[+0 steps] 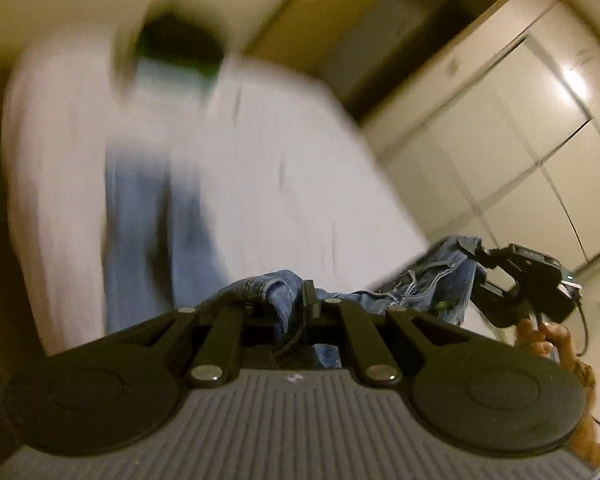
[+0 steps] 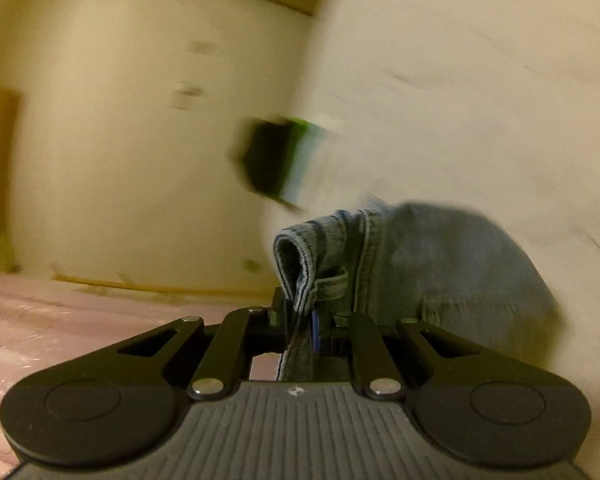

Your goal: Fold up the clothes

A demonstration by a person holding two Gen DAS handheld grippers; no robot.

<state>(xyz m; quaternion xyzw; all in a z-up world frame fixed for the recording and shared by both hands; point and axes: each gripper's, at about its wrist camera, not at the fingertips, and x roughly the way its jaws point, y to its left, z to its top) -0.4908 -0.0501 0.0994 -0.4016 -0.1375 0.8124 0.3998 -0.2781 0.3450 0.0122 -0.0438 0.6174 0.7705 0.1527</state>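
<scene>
A pair of blue jeans [image 1: 156, 220] stretches down over the white bed [image 1: 284, 168], its legs blurred. My left gripper [image 1: 296, 306] is shut on a fold of the waistband denim. To its right, the right gripper [image 1: 474, 254] in a hand pinches the other end of the waistband [image 1: 432, 280]. In the right wrist view, my right gripper [image 2: 300, 316] is shut on the jeans waistband [image 2: 308, 256] by a belt loop, and the denim [image 2: 452, 264] hangs off to the right against the white sheet [image 2: 480, 100].
A dark and green folded stack [image 1: 180, 48] lies at the bed's far end, also blurred as the stack [image 2: 280, 160] in the right wrist view. Pale wardrobe doors [image 1: 520, 128] stand right of the bed. A pink cover [image 2: 40, 320] lies lower left.
</scene>
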